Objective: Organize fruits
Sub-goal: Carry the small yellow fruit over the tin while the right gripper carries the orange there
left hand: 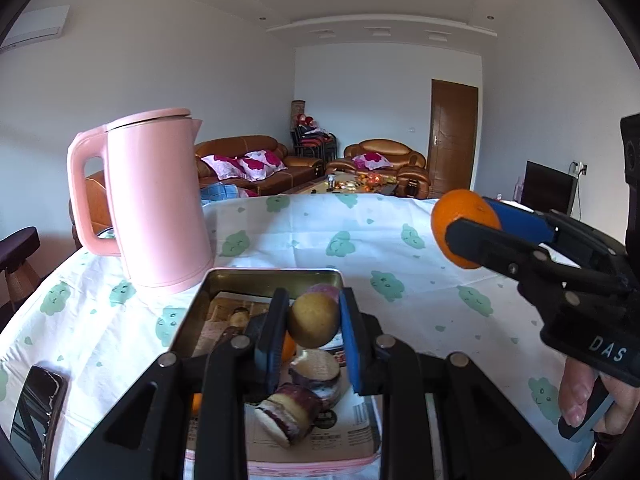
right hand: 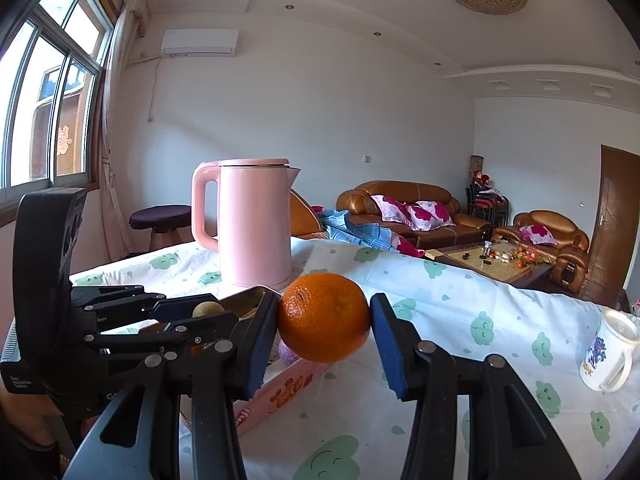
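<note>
In my left wrist view, the left gripper (left hand: 313,322) sits low in the centre of the frame with its blue pads pinching a small round fruit (left hand: 313,321), dull yellow-brown with a matte, finely speckled skin, held above the metal tin (left hand: 224,280). The tin is a shallow rectangle with a pink outer wall, lined with printed paper, and it fills the lower middle of that frame. Inside it, below the held fruit, I see two cut pieces (left hand: 298,396) with dark purple skin and pale flesh, a sliver of something orange behind the left pad, and a pale purple round thing peeking over the fruit at the far end. At the right edge of the same frame, the right gripper (left hand: 466,236) is clamped on an orange (left hand: 452,216), held in the air above the tablecloth (left hand: 360,232), apart from the tin. In my right wrist view the orange (right hand: 324,316) is at centre frame, bright, with a dimpled peel and a puckered stem end facing left, and both blue pads press its sides. The white cloth has green cloud faces. A pink kettle (left hand: 156,204) stands upright at the tin's far left corner, a dark phone (left hand: 34,412) lies at lower left, and a white mug (right hand: 610,354) is at the right edge of the right wrist view.
</note>
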The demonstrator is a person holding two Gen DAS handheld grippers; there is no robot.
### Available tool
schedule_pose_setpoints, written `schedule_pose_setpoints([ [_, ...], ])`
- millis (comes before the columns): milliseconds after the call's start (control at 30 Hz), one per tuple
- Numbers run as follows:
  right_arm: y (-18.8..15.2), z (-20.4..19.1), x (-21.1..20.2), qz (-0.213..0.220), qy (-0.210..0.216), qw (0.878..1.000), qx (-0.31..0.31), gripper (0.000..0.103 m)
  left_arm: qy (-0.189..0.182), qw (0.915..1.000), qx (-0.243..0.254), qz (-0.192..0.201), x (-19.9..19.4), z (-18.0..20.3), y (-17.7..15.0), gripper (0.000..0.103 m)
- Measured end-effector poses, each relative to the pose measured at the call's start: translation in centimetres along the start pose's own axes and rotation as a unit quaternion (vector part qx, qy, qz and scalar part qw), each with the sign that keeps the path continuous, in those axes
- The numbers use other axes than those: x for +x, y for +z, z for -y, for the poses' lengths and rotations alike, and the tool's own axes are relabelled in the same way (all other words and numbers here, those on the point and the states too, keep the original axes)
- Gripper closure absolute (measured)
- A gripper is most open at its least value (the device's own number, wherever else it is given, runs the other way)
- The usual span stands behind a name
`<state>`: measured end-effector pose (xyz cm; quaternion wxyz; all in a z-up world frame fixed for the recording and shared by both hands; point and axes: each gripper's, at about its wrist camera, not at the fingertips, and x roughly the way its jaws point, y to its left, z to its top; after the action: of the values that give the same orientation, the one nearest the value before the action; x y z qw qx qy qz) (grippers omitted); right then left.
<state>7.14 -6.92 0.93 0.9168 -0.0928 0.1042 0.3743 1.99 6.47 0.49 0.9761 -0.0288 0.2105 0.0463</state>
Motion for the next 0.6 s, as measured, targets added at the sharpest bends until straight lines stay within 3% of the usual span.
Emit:
schedule_pose_setpoints([
  [600, 0.9, -2.1, 2.1, -0.012, 0.028, 0.999, -0.025, 0.054, 0.038, 0.9991, -0.017, -0.008, 0.1, -3.5, 0.0, 0.076],
])
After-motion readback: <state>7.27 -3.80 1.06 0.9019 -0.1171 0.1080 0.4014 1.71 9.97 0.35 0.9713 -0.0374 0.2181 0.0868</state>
